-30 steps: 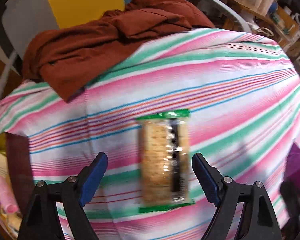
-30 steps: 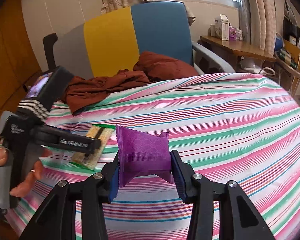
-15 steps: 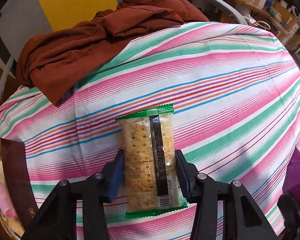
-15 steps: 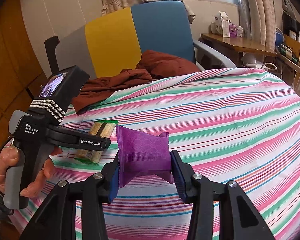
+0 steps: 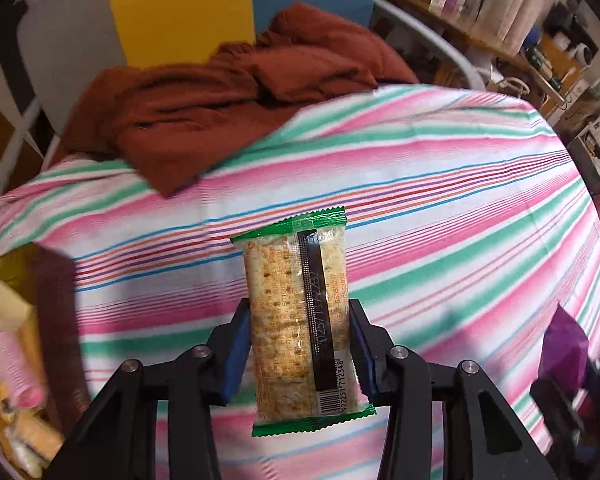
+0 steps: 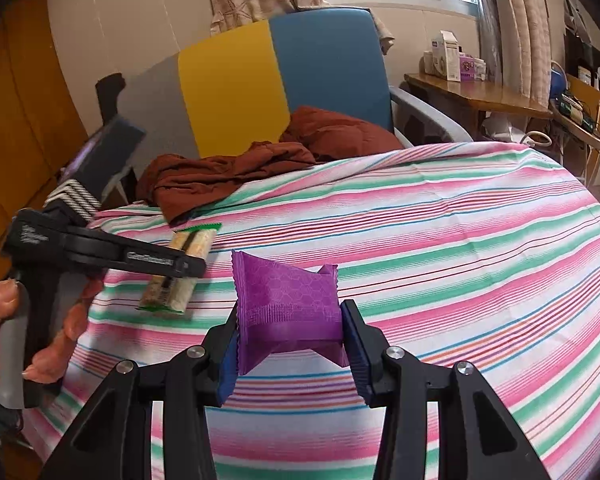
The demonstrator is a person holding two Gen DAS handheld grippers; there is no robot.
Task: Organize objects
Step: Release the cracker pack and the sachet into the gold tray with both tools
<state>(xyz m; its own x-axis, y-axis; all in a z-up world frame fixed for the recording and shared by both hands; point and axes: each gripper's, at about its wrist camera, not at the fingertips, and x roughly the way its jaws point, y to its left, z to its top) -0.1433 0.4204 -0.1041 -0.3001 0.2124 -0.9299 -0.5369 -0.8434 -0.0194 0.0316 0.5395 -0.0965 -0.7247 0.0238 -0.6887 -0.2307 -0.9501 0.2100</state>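
Note:
My left gripper (image 5: 298,344) is shut on a cracker packet (image 5: 296,320) with green end seals, held above the striped tablecloth (image 5: 440,200). The right wrist view shows the same packet (image 6: 180,276) in the left gripper (image 6: 188,266), lifted off the cloth at the table's left side. My right gripper (image 6: 290,344) is shut on a purple sachet (image 6: 286,302), held above the table's front. The sachet also shows at the right edge of the left wrist view (image 5: 564,344).
A rust-brown garment (image 6: 236,168) lies crumpled at the table's far left edge, against a grey, yellow and blue chair (image 6: 276,80). A container with packets (image 5: 8,360) sits beside the table on the left. A wooden side table (image 6: 472,92) stands at the back right.
My left gripper closed around the cracker packet and lifted it off the cloth. My right gripper kept hold of the purple sachet and barely moved.

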